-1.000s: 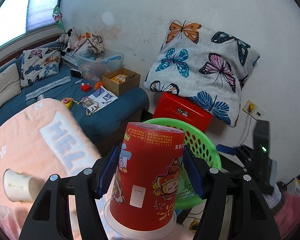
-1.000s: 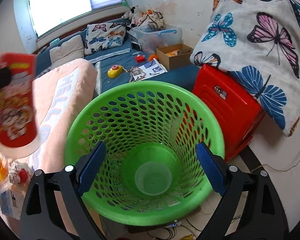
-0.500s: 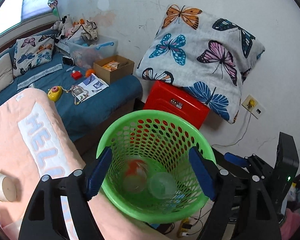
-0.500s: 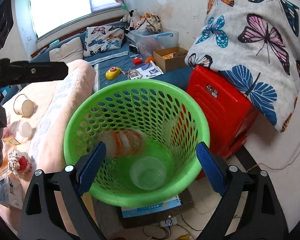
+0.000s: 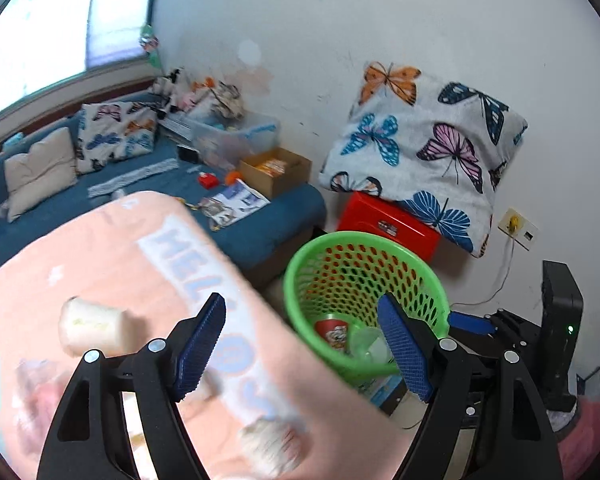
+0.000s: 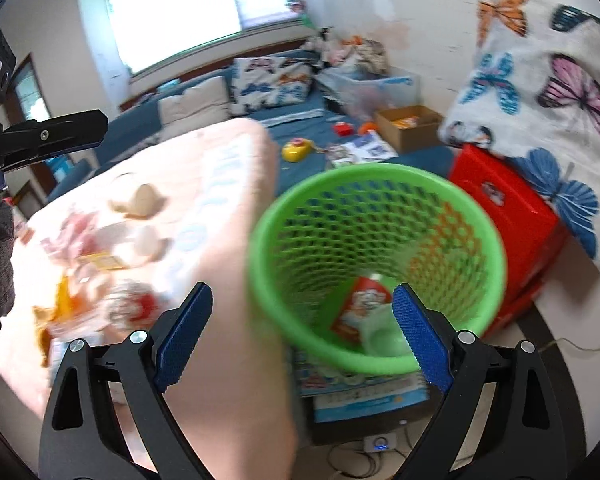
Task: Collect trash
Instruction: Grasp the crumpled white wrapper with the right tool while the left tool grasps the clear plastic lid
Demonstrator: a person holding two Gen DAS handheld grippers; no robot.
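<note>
At lower centre of the right wrist view, the red cup (image 6: pixel 362 306) is seen inside the green basket (image 6: pixel 374 360); both grippers' fingers (image 5: pixel 202 344) are spread wide and empty, so remaining trash (image 6: pixel 130 308) at lower left should be approached squarely.

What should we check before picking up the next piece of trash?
1. Red cup inside the green basket: ok.
2. Left gripper open with nothing between its pads; its jaws have just been opening: ok.
3. Right gripper open and empty: ok.
4. Trash left to collect: the white paper cup and wrappers lie on the pink blanket: ok.
5. Exact shape of the wrappers: blurred, cannot tell.
</note>
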